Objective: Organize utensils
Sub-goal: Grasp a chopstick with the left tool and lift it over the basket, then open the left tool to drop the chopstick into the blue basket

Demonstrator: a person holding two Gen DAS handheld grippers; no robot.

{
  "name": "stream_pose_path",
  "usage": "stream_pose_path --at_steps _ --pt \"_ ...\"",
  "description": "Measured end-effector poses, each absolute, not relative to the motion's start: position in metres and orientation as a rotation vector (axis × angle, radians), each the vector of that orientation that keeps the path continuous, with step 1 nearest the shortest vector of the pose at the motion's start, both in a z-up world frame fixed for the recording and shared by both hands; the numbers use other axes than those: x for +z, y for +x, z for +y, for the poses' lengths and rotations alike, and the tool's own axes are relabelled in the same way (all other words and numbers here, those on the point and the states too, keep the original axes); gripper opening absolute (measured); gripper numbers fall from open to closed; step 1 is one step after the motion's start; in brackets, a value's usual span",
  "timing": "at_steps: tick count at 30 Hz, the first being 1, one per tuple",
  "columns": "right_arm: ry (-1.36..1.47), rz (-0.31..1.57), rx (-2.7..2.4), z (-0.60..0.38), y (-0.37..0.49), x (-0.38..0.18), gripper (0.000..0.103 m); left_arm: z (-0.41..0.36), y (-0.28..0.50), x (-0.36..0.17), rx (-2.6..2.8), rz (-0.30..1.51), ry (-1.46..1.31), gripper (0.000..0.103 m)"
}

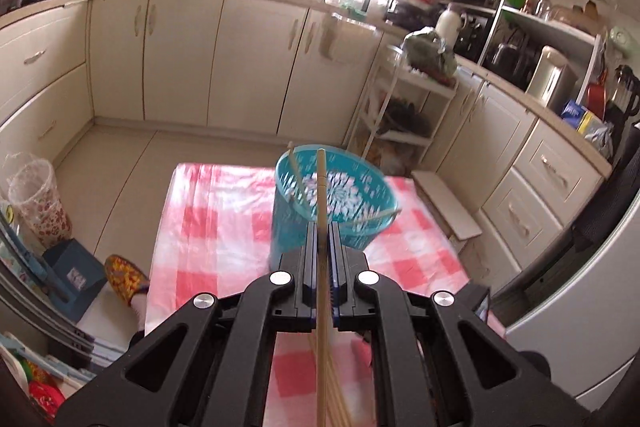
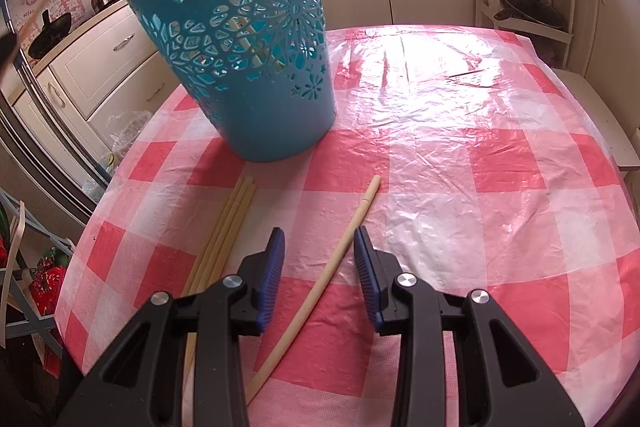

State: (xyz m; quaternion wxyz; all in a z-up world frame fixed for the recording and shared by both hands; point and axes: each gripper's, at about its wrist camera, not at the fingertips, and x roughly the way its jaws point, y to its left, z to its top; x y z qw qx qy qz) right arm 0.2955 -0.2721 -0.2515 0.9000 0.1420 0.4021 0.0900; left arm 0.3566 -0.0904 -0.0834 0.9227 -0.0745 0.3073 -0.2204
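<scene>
A blue perforated basket (image 1: 352,223) (image 2: 244,51) stands on the pink checked table (image 2: 460,163). My left gripper (image 1: 323,227) is shut on a wooden chopstick (image 1: 321,187), held above the table with its tip over the basket's mouth. Two chopsticks (image 1: 298,179) lean inside the basket. My right gripper (image 2: 320,239) is open, low over the table, with one loose chopstick (image 2: 340,251) lying between its fingers. Three more chopsticks (image 2: 228,227) lie together to the left of it, in front of the basket.
Cream kitchen cabinets (image 1: 184,59) run along the walls. A white shelf rack (image 1: 404,107) stands past the table's far right corner. A slippered foot (image 1: 126,279) and a bin (image 1: 38,203) are on the floor to the left.
</scene>
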Motion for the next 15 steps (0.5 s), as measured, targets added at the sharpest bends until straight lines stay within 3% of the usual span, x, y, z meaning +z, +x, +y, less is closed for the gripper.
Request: stream_pose_path --at_steps 7,15 --pt "0.307 0.827 0.19 -0.272 0.295 -0.252 0.036 -0.129 0.406 -0.034 -0.411 0.43 -0.182 0.005" --pt "0.321 0.824 0.206 -0.276 0.295 -0.253 0.039 -0.151 0.462 -0.047 -0.271 0.359 -0.219 0.005"
